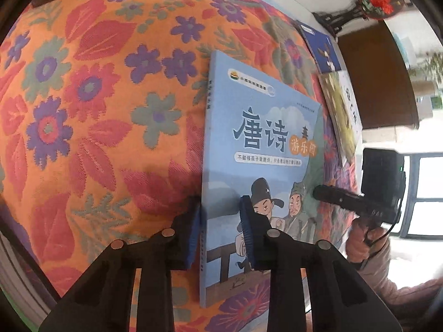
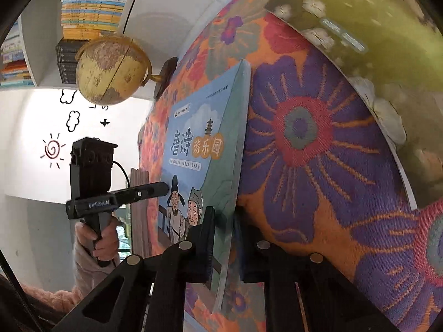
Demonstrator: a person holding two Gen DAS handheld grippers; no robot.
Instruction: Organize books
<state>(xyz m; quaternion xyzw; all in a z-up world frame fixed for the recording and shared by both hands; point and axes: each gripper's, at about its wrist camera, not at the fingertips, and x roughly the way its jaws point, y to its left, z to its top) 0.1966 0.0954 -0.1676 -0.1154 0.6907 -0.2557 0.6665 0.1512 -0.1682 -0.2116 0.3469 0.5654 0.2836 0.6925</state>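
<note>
Blue book: my blue picture book [image 1: 263, 149] lies cover-up on the flowered cloth [image 1: 91, 105] over the surface, near the side where two more books rest.
Left tongs: my left tongs [image 1: 221, 229] are clamped on the book's spine edge, one blue pad [image 1: 193, 232] under it and the other on the cover; that edge looks lifted slightly.
Right tongs: my right tongs [image 2: 224, 243] are nearly closed, pinching the opposite page edge of the same book [image 2: 205, 149].
Other books: an olive-green book [image 2: 360, 41] and a dark blue book [image 1: 322, 47] lie flat along the surface's edge, just beyond the blue book.
Background: a globe [image 2: 110, 69] stands by the surface's far edge; shelves of stacked books [image 2: 94, 5] behind.
</note>
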